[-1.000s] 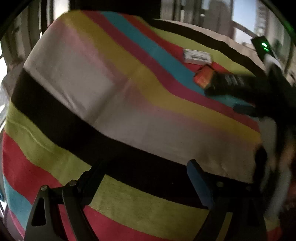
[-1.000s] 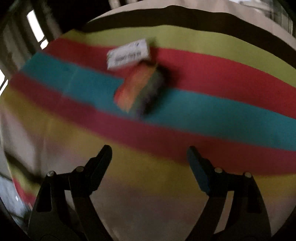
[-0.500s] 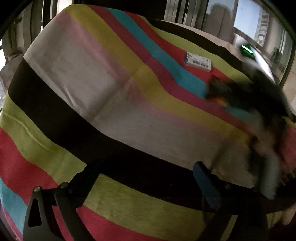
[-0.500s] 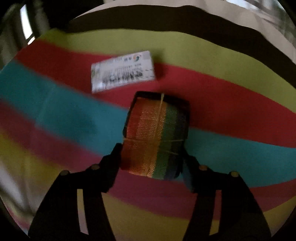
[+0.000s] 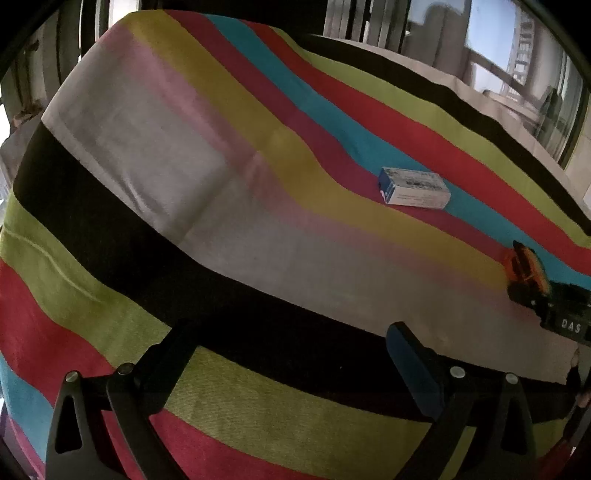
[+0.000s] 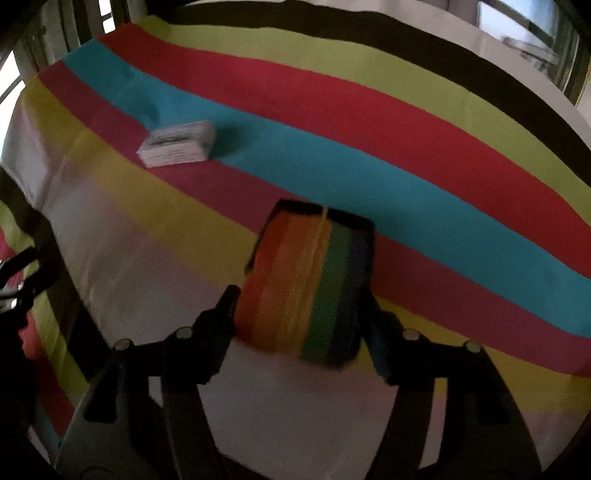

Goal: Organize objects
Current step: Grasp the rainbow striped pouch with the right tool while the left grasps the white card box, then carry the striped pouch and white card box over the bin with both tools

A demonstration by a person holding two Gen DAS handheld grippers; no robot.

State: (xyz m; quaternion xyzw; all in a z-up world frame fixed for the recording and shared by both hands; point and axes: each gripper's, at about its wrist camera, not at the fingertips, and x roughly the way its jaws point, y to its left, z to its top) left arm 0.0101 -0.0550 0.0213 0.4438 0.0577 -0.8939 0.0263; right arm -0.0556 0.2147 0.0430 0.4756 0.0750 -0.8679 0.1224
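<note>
Two claws: left claw (image 5: 291, 354) wide, empty; right claw (image 6: 301, 314) opening, rainbow strap roll (image 6: 306, 284) between fingers.

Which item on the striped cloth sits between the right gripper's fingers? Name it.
The rainbow webbing roll, between the opening jaws of the right gripper; the white carton lies apart on the striped cloth.

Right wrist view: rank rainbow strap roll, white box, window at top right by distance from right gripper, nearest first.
1. Rainbow strap roll: between the jaws of the right gripper, which are opening.
2. White box: upper left, on the striped cloth.
3. Window: beyond the cloth's far edge.
</note>
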